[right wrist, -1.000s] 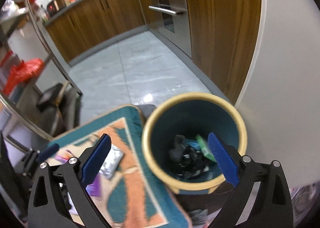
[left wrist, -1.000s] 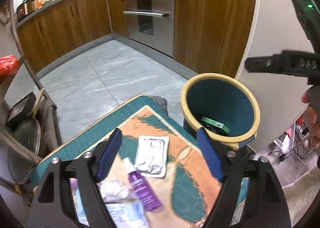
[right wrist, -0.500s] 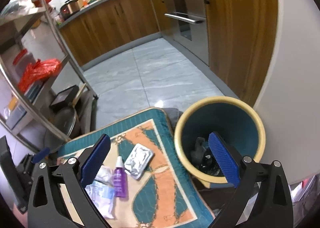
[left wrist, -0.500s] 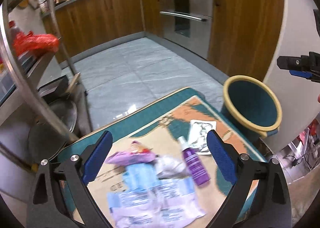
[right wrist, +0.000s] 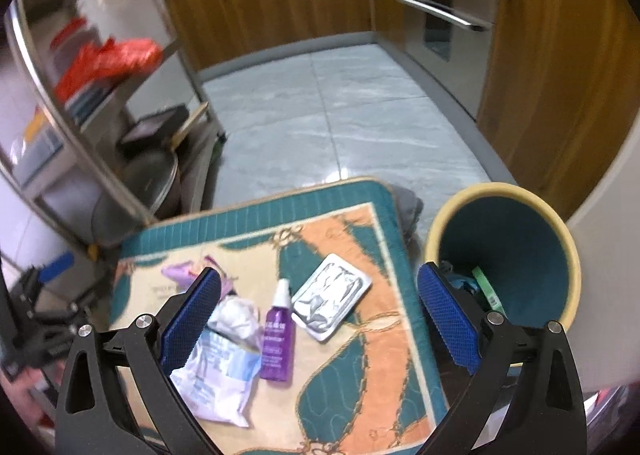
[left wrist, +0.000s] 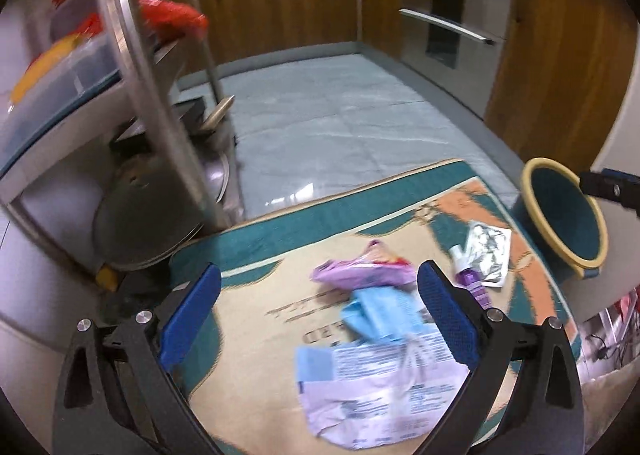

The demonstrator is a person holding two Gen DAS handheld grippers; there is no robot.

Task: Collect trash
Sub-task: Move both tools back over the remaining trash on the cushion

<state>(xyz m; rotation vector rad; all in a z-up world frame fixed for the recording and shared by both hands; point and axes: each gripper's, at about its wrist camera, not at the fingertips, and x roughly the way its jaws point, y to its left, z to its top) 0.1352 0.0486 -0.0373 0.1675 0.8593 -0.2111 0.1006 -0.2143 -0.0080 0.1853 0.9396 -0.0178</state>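
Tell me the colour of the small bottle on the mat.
Purple bottle with a white cap; clearest in the right wrist view.

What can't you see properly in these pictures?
- Bin bottom, right view: gripper finger covers some trash.
- Bin contents, left view: angle hides them.
- Bottle label: too small to read.
- Wrappers, left view: blurred print.
- Purple bottle, left view: partly behind finger.

Bright indoor light, motion blur, fisheye-warped edges

Bottle (right wrist: 276,335) lies on rug (right wrist: 360,387), between wrapper (right wrist: 224,359) and bin (right wrist: 504,255).
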